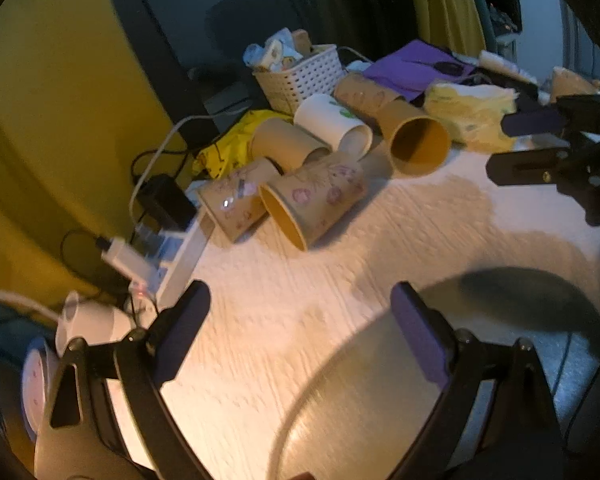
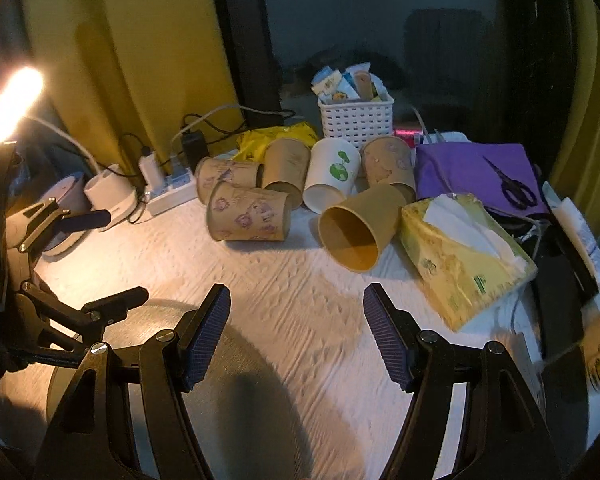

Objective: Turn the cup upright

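Progress: nothing looks done yet; every paper cup in view lies on its side, and none stands upright.
Cups: six paper cups lie in a loose heap toward the back edge of the counter (image 2: 300, 320), several touching each other.
Nearest cups: a plain tan cup (image 2: 360, 228) with its open mouth facing forward, and a patterned cup (image 2: 250, 216) with pink prints lying crosswise beside it.
Other cups: a white cup (image 2: 332, 174) with a green leaf drawing, and three more brown cups behind, one with faint drawn figures.
Left tool (image 1: 300, 332): jaws spread wide, holding nothing, over bare counter, well apart from the cups.
Right tool (image 2: 296, 332): jaws spread wide, holding nothing, pointed toward the tan cup but not near touching it.
Remaining: judged from this, a cup must still be gripped, turned and stood on its base.
Writing: none readable; the yellow tissue pack (image 2: 464, 256) near the right edge carries small green print, too blurred to read.
Other things: a white basket (image 2: 356, 120) of packets at the back edge; scissors (image 2: 512, 188) on a purple cloth (image 2: 460, 172).
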{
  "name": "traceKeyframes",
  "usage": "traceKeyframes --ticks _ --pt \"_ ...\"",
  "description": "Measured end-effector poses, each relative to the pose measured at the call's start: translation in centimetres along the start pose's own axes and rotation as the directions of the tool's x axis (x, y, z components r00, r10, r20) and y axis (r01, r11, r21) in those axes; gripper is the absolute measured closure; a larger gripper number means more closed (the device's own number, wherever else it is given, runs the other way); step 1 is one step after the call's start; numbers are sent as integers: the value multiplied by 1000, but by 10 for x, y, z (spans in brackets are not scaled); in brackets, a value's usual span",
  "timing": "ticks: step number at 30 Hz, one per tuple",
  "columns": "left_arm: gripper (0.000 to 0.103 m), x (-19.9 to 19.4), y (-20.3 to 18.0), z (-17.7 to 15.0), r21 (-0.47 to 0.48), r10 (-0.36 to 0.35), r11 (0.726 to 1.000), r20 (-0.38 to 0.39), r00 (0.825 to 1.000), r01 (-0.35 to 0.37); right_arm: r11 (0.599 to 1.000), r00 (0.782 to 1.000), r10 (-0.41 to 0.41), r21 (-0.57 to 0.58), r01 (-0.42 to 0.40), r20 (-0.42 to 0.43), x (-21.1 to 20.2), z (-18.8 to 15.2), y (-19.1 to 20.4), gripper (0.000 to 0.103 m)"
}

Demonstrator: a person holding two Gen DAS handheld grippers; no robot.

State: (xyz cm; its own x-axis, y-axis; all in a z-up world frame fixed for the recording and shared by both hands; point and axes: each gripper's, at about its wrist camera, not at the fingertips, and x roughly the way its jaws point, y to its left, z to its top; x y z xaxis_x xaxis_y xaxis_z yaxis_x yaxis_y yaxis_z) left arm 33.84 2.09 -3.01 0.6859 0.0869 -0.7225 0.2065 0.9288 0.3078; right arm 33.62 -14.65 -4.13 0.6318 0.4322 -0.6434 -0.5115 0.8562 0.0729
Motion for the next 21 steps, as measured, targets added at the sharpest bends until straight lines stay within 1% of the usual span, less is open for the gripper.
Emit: traceKeyframes --ticks 3,7,13,17,21 --pt "10 16 1 15 40 8 999 -5 1000 -8 1000 1000 -5 20 5 -8 12 9 -8 31" --pt "10 37 -4 37 139 4 990 -1 1000 -4 1000 1000 -2 27 2 5 21 18 -16 31" --pt "10 70 3 64 212 -11 977 -14 1000 14 999 1000 7 45 -8 11 29 26 -29 31" --pt "10 81 -1 70 267 -20 964 -12 1000 23 998 1000 12 66 -13 11 30 26 -38 31" --pt "10 97 -11 69 311 -33 949 -48 998 46 996 1000 18 89 -18 3 33 22 -46 31"
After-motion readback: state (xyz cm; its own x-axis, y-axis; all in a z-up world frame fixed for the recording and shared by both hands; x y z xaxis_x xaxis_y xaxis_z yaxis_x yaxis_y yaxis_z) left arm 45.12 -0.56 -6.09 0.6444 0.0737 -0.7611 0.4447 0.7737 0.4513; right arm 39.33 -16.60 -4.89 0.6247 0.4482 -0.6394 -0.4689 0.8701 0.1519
